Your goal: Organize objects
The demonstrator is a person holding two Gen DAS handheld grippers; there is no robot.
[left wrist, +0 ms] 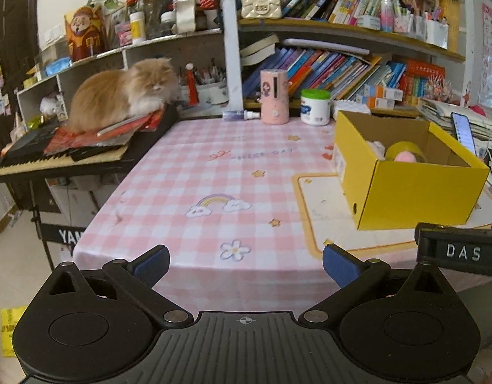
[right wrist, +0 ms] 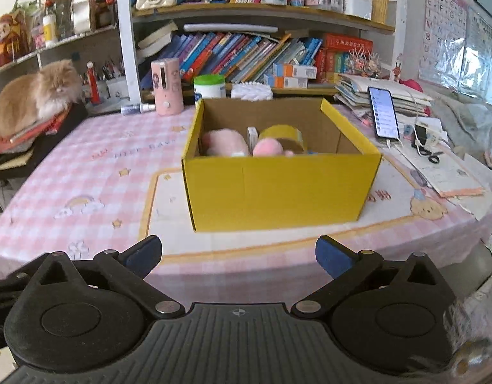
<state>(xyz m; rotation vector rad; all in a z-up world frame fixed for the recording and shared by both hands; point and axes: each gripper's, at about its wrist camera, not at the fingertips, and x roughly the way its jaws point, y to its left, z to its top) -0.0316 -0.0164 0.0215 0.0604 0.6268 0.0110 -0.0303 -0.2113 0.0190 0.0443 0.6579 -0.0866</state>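
**Seemingly near done: both grippers empty, box filled**

Judging by the layout, the sorting looks close to finished. The yellow cardboard box (right wrist: 278, 188) sits on the pink checked counter (right wrist: 95, 166), partly over a white mat with an orange border (right wrist: 169, 224). Inside it lie a pink plush toy (right wrist: 225, 145), a roll of yellowish packing tape (right wrist: 282, 134), a rounder pink soft thing (right wrist: 270, 147) in front of the tape, and a small white box (right wrist: 251, 136) standing between the plush and the tape. No loose item shows on the open cloth near the box.

To do the present step well, I would scan the back edge before stopping: a pink cylindrical gadget (right wrist: 166, 86), a green-lidded white tub (right wrist: 209, 85) and a small spray bottle (right wrist: 138, 108) lying on its side stand there. Whether they belong in the box I cannot tell. Any reach that way should stay clear of the phone (right wrist: 383, 112) propped on the right with its cable, and of the ginger cat (left wrist: 124, 94) resting on papers atop the keyboard (left wrist: 28, 155).

The left gripper (left wrist: 245, 264) has its 2 blue-padded fingers (left wrist: 156, 260) spread fully wide over the counter's near edge, holding and touching nothing. The right gripper (right wrist: 238, 256) is likewise spread wide and empty, aimed at the box's front wall but apart from it.
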